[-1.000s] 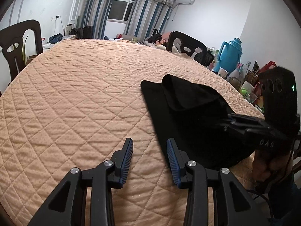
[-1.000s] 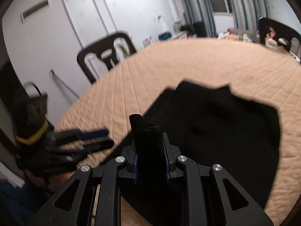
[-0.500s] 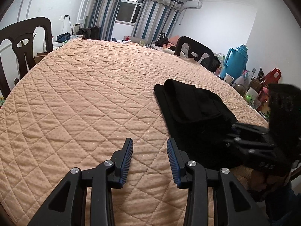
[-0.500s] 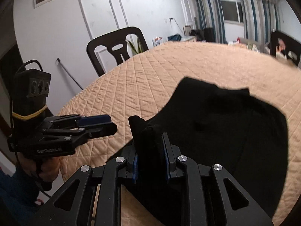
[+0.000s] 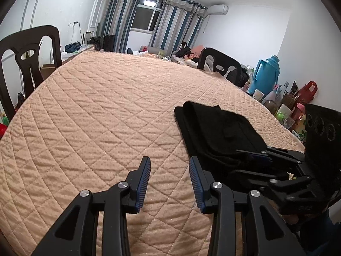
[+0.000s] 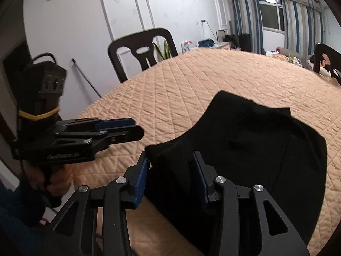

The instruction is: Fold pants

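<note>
The folded black fabric pants [image 5: 215, 132] lie on the right side of the peach quilted table cover [image 5: 106, 115], their long axis running from the near right edge away toward the far side. The right gripper [image 6: 171, 176] sits at their near end, jaws spread wide around a raised fold without pinching it. The left gripper [image 5: 169, 181], equally wide and empty, hovers over bare quilt just left of the pants, so the right is nearer. Only the right wrist view shows cloth between the fingers; the left view shows the stacked layers.
</note>
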The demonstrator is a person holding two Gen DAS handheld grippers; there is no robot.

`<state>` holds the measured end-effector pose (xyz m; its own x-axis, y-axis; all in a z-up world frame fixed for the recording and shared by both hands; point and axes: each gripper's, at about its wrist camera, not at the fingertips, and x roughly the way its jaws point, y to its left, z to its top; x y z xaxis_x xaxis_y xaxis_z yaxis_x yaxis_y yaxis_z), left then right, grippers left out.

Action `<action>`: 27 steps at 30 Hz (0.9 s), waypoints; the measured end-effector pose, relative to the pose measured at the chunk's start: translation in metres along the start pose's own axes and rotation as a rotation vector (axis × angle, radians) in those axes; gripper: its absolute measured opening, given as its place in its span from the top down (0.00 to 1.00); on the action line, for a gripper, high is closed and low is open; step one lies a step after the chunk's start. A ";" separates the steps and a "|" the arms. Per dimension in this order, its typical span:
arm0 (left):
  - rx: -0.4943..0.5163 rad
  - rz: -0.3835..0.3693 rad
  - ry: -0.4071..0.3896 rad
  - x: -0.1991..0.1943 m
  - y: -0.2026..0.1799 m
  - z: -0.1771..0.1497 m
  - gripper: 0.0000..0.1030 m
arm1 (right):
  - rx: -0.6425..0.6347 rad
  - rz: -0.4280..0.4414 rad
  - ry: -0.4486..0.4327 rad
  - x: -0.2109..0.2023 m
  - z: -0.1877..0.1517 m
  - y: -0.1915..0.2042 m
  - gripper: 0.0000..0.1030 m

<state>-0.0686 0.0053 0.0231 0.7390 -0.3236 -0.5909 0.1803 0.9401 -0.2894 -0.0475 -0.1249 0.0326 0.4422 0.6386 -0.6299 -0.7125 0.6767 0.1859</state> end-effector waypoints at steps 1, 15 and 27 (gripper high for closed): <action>0.006 0.000 -0.006 -0.001 -0.001 0.002 0.60 | 0.003 0.009 -0.016 -0.005 0.001 -0.001 0.59; 0.170 -0.143 0.023 0.019 -0.066 0.007 0.60 | 0.267 -0.178 -0.071 -0.068 -0.063 -0.086 0.76; 0.174 -0.144 0.091 0.030 -0.059 -0.006 0.59 | 0.284 -0.162 -0.109 -0.085 -0.057 -0.096 0.76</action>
<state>-0.0610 -0.0609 0.0183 0.6373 -0.4568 -0.6206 0.3946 0.8852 -0.2463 -0.0473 -0.2653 0.0257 0.6033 0.5397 -0.5871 -0.4552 0.8376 0.3022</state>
